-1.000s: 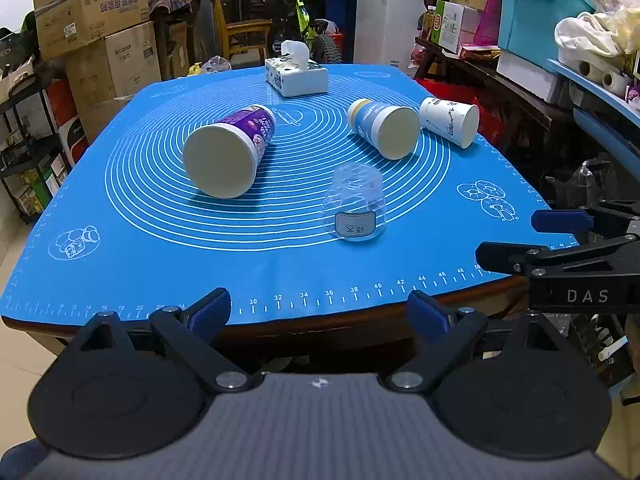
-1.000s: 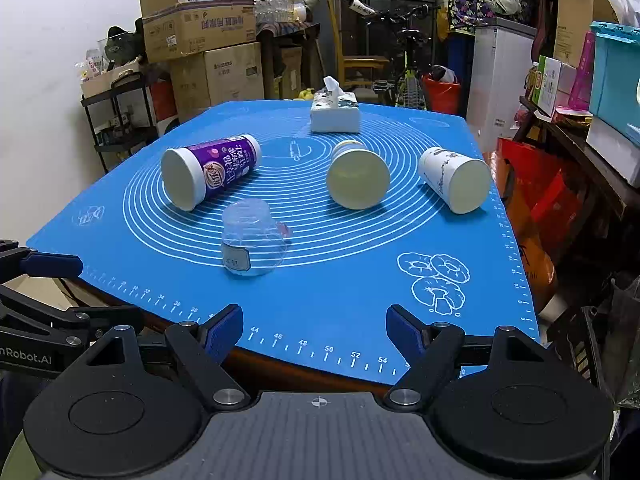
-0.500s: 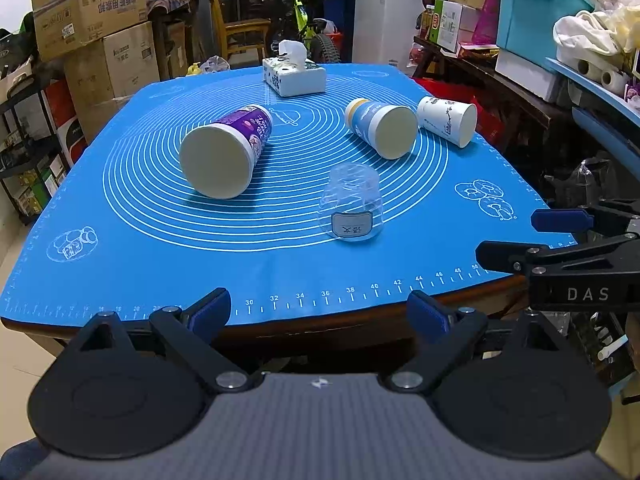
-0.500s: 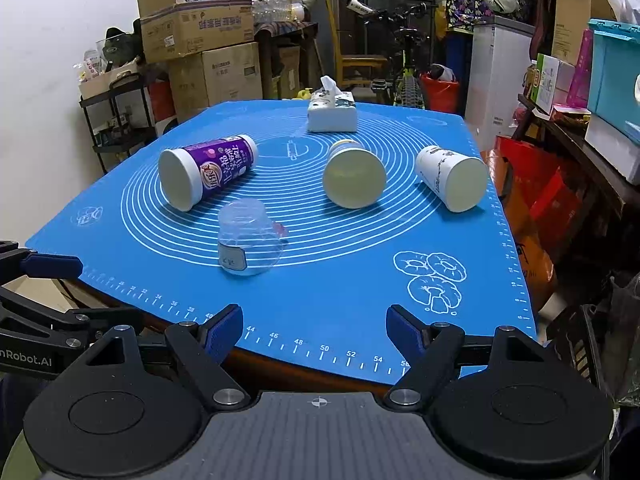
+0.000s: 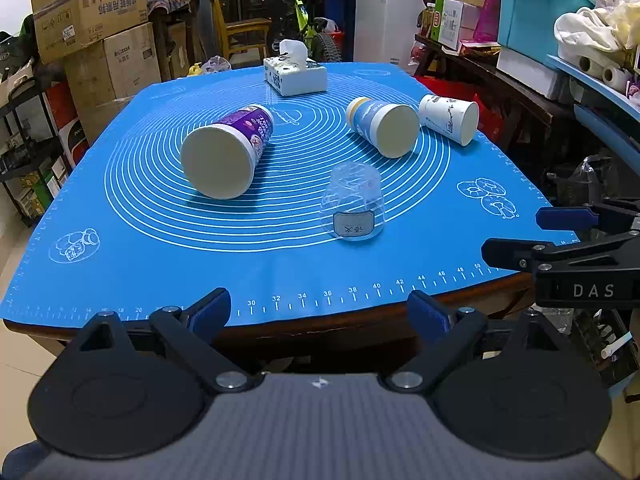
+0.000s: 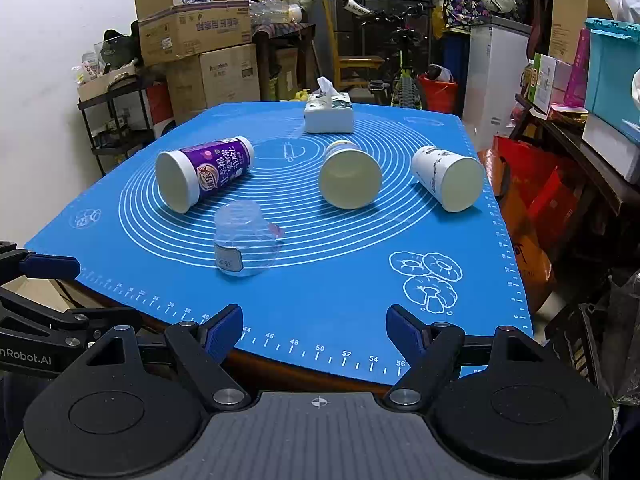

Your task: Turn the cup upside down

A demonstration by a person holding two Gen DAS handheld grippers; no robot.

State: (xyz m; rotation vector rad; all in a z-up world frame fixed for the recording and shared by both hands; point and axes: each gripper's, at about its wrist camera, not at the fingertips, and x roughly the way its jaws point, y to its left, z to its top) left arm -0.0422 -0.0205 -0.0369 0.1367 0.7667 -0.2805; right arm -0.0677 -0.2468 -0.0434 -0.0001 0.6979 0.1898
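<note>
Clear plastic cup (image 5: 354, 202) (image 6: 245, 238): stood mouth-down on blue silicone baking mat (image 5: 160, 248) (image 6: 340, 296), base uppermost, small label facing the near edge. Lay well ahead of both jaw pairs, touched by neither; ahead and slightly right of centre in the left wrist view, ahead and to the left in the right wrist view.

Left gripper (image 5: 320, 312) (image 6: 44, 268): held back at the near table edge, jaws spread wide, blue pads apart, nothing between them.

Right gripper (image 6: 314, 326) (image 5: 560, 220): likewise held at the near edge, jaws wide apart, nothing gripped. Seen side-on at the right margin of the left wrist view.

Purple paper cup (image 5: 226, 152) (image 6: 204, 172): lay on its side, mouth toward the cameras, beyond and left of the clear cup, apart from it.

Blue-and-white paper cup (image 5: 380, 126) (image 6: 348, 178): on its side near mat centre, mouth toward the cameras.

White printed paper cup (image 5: 450, 118) (image 6: 446, 176): on its side near the right edge of the mat.

Tissue box (image 5: 295, 76) (image 6: 329, 114): upright at the far end of the mat, tissue protruding.

Wooden table (image 5: 320, 326): dark edge visible beneath the mat.

Surround: stacked cardboard boxes (image 5: 88, 12) (image 6: 196, 36) at far left.
</note>
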